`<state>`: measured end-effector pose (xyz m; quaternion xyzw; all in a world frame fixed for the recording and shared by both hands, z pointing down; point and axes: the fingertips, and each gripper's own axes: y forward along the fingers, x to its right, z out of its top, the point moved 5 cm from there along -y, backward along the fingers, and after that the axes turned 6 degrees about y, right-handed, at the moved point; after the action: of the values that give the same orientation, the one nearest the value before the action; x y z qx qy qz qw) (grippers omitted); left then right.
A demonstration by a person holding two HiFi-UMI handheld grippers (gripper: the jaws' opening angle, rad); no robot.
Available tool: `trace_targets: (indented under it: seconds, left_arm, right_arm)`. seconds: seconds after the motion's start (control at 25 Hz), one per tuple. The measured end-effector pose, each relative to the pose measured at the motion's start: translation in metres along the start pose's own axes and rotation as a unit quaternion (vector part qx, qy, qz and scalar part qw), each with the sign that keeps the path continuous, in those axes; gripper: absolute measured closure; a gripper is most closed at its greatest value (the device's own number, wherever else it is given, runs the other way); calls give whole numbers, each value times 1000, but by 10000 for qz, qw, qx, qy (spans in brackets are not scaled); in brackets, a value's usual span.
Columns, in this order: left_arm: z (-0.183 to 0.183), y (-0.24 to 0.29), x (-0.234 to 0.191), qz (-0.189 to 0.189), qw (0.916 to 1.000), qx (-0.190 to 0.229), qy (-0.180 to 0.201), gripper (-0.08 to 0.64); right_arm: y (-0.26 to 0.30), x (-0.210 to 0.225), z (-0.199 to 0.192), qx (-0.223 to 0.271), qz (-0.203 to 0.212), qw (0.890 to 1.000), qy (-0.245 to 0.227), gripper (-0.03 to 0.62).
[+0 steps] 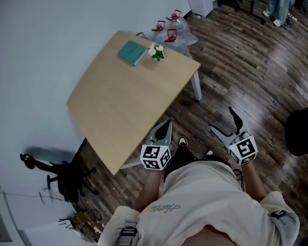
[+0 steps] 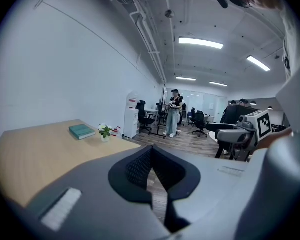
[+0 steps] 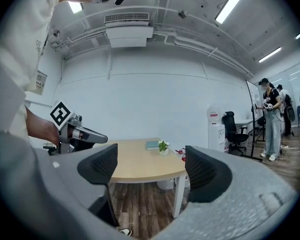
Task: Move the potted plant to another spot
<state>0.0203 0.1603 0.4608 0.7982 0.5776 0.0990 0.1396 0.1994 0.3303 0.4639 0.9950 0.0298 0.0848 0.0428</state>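
You are standing well apart from the potted plant (image 1: 156, 52) at the far edge of the table (image 1: 118, 96), carrying left gripper (image 1: 167, 125) pinched empty, right gripper (image 1: 225, 122) spread wide, presumably readying a grasp.

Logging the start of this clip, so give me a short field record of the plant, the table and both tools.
potted plant: upright at the far end of the table, beside a teal book
left tool: shut, empty, by the table's near edge
right tool: open, empty, far from the plant
task: not yet begun
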Motion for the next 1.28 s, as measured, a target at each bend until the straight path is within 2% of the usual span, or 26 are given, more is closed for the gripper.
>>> trace_targets:
  seconds: [0.32,0.6,0.8,1.28]
  left_arm:
    - [11,11,3,-91,9998,-45,163,545]
    - [-5,29,-11,-203,9994,-278,-68,545]
    - [1,58,-10,-321,9992,-203,78,545]
    - [21,120,-68,-385,9992,-22,-74,545]
  right_arm:
    - [5,13,-2,-3,2,9999,130,175]
    - [13,15,-4,-109,-40,9994,341,175]
    - [18,35,-1,-167,-191,9992,305,175]
    - [84,68,22,-201,-287,9993,141,175]
